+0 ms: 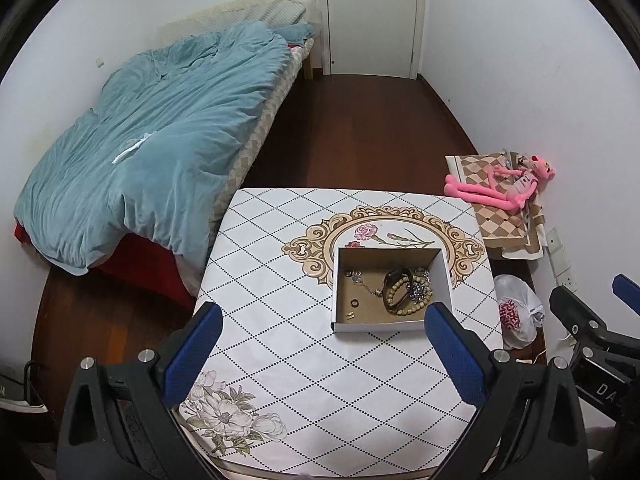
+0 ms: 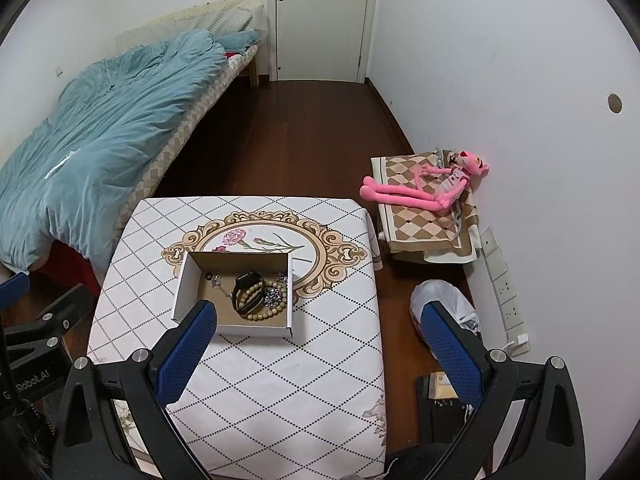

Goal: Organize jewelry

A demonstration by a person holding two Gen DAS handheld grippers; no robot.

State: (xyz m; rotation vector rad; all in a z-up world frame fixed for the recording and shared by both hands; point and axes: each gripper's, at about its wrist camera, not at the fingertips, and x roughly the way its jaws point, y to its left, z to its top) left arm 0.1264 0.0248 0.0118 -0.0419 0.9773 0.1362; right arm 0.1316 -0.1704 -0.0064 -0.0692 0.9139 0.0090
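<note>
Readable text is scarce: the other gripper's body reads "DA…" at right edge of left wrist view, and "…Robot.AI" at lower left of right wrist view; the red print on the plastic bag (image 1: 518,312) isn't legible. Jewelry sits in a shallow cardboard box (image 1: 394,325), white outside, brown inside, near frame centre in left view and left of centre in right view, on a table (image 1: 280,300) w/ a diamond-grid cloth and floral medallion. Inside the box: a black watch (image 1: 394,284) looped w/ a tan bead bracelet (image 1: 416,306) towards its right side, a silvery chain cluster (image 1: 422,290) beside them, a thin chain piece (image 1: 360,278) upper left, a small dark ring (image 1: 354,303) and tiny gold bits (image 1: 350,315) lower left. Left gripper (image 1: 322,346) hangs at bottom of frame, blue pads spread wide, holding nothing; right gripper (image 2: 318,346) likewise agape and empty. Pink plush toy (image 2: 432,186) lies on a checkered cushion at right; blue duvet (image 1: 152,132) covers the bed at upper left.
</note>
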